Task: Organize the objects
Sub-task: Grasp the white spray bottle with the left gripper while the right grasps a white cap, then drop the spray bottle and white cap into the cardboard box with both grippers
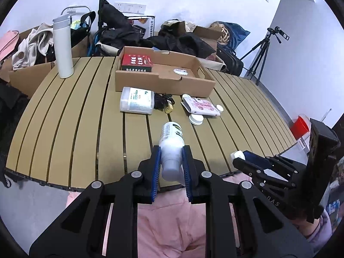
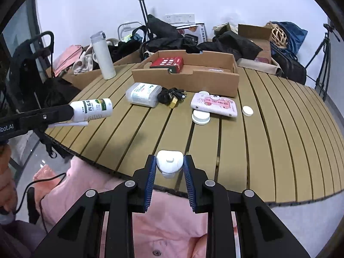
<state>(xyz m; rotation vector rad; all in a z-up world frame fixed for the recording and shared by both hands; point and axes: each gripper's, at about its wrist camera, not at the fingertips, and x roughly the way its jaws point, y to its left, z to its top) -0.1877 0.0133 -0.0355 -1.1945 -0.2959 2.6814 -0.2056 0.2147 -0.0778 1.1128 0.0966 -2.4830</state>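
Left tool (image 1: 171, 158) clamps the white bottle (image 1: 171, 144) — right tool (image 2: 169, 164) clamps its cap (image 2: 169, 161).

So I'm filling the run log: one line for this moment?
left gripper: shut on white bottle | right gripper: shut on white cap | both above table

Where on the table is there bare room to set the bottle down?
Bare slats lie between the thermos and the near edge, left of the wipes pack, and at the far right. Crowded: the strip before the cardboard box, with cable and pink case.
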